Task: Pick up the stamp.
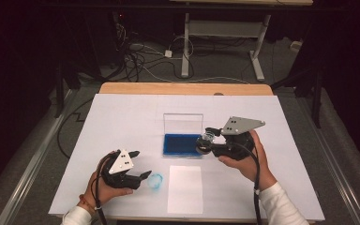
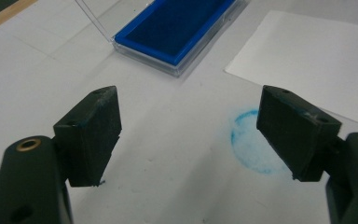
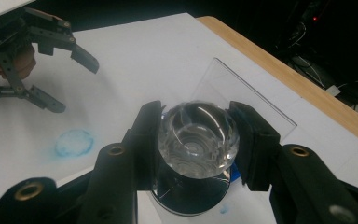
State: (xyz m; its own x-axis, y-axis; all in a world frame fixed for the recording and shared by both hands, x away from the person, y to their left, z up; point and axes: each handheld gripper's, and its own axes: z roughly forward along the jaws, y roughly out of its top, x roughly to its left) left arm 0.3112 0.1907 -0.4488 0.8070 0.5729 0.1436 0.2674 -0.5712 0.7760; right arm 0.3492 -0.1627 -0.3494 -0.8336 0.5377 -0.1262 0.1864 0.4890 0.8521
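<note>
A round stamp with a clear faceted knob and a dark base is clamped between the jaws of my right gripper. In the high view the right gripper holds the stamp over the right edge of the blue ink pad, whose clear lid stands open. My left gripper rests open near the front left with nothing between its fingers. A smudged blue ring print marks the table cover just right of it. In the left gripper view the ring print lies by the right jaw.
A blank white sheet lies in front of the ink pad, also seen as the white sheet. White paper covers the table; its wooden far edge shows. Cables and table legs are on the floor beyond.
</note>
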